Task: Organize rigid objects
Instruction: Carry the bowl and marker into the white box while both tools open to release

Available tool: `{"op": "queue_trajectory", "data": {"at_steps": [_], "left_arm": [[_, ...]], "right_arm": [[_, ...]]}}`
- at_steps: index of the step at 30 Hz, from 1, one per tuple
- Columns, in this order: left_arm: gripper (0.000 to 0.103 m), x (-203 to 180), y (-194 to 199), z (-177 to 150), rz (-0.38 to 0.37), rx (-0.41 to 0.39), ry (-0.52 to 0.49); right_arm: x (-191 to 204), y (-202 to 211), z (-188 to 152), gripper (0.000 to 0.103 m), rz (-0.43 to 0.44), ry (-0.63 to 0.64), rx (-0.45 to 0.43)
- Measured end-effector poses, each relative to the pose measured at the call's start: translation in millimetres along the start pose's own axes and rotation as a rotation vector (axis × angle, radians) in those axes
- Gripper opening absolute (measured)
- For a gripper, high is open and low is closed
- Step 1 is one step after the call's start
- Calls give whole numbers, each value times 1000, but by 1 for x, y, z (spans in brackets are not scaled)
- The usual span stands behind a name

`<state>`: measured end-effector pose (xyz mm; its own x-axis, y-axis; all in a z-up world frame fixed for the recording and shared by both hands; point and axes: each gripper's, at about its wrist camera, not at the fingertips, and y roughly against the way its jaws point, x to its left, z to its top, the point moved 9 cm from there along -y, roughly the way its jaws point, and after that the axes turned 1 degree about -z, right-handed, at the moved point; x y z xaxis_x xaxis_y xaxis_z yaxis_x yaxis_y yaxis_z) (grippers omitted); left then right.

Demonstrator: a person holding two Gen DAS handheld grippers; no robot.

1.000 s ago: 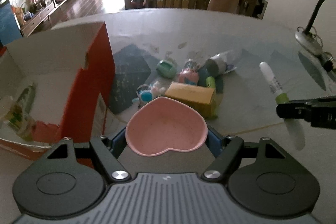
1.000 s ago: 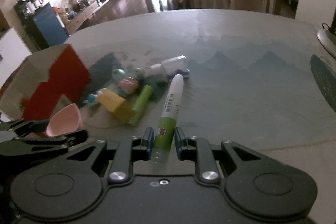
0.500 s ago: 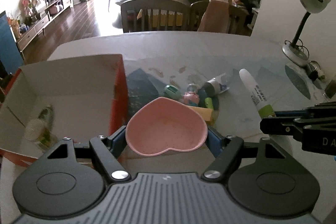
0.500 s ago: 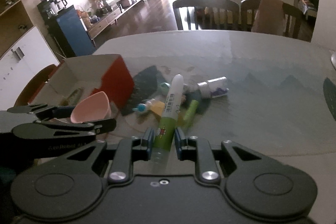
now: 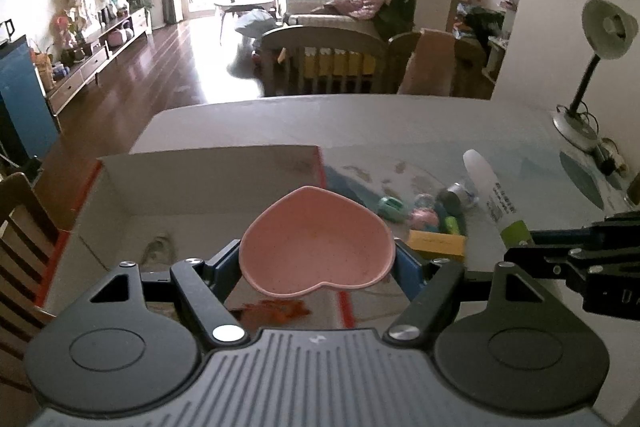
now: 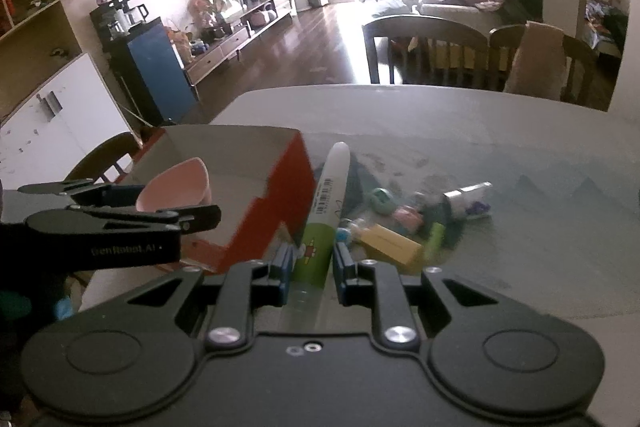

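My left gripper (image 5: 318, 269) is shut on a pink heart-shaped dish (image 5: 316, 247) and holds it above the near right part of an open red-and-white cardboard box (image 5: 192, 187). My right gripper (image 6: 312, 267) is shut on a white and green marker (image 6: 326, 203), held high, pointing forward beside the box's red wall (image 6: 280, 211). The marker (image 5: 492, 195) and right gripper (image 5: 532, 253) also show at the right of the left wrist view. The dish (image 6: 176, 187) and left gripper (image 6: 184, 211) show at the left of the right wrist view.
A cluster of small items lies on the table right of the box: a yellow block (image 6: 390, 247), a green tube (image 6: 436, 239), a teal toy (image 6: 380, 201), a pink toy (image 6: 406, 217), a silver-capped tube (image 6: 466, 197). A desk lamp (image 5: 588, 79) stands far right. Chairs (image 6: 424, 51) line the far edge.
Both grippers have risen well above the table with their loads. The left one has moved left, so the dish is now over the box. The marker has come closer to the box.
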<state>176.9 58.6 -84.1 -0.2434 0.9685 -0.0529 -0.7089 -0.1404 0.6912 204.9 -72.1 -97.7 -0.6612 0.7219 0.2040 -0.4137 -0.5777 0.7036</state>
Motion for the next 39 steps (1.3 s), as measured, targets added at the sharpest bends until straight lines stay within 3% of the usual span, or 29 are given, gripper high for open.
{"op": "queue_trajectory", "data": {"at_steps": [18,30,39], "left_arm": [[78,118,2,12,57,-2,43],[78,180,-52,14,86,80,30],[78,183,-107,3,28,202,-8]], "right_arm": [[92,-57,23,20,12,71,13],[116,-119,23,20,-14,111,70],[117,-167,13,20,-39,188,168]]}}
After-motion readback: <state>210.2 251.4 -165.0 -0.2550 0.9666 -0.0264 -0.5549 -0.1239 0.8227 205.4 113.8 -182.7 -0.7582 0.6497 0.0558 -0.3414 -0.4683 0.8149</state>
